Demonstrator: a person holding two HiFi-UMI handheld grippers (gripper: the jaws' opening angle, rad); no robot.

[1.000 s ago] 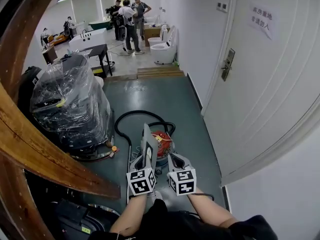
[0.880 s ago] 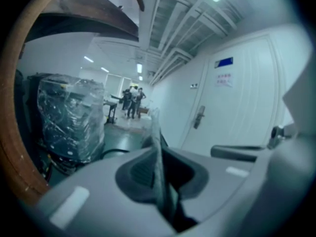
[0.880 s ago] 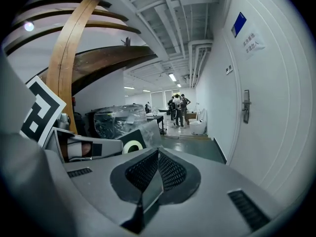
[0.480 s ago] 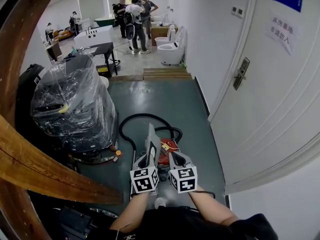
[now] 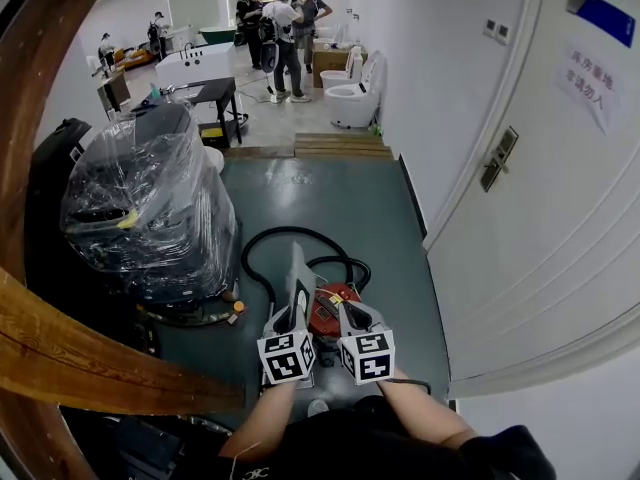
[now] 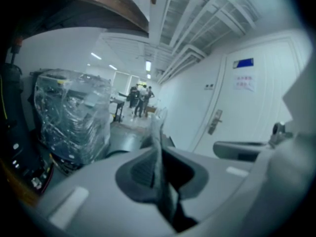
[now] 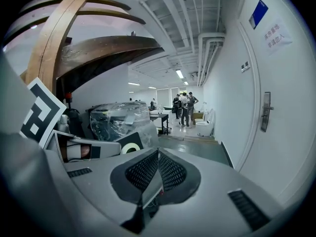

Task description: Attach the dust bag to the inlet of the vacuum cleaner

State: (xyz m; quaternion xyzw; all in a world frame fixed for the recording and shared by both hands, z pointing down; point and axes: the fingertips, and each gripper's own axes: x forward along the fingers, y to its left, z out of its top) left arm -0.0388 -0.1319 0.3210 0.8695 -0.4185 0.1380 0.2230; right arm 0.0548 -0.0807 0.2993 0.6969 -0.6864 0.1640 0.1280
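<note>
My left claw pinches the dust bag; my right claw is closed (empty), with the vacuum cleaner just ahead.

Clear, crinkled plastic film at nine o'clock catches glare. The floor is smooth, faintly glossy grey-green. At six o'clock the dust bag looks matt grey, cloth or paper, and the vacuum cleaner glossy red plastic. The beam at seven o'clock is varnished wood.
</note>
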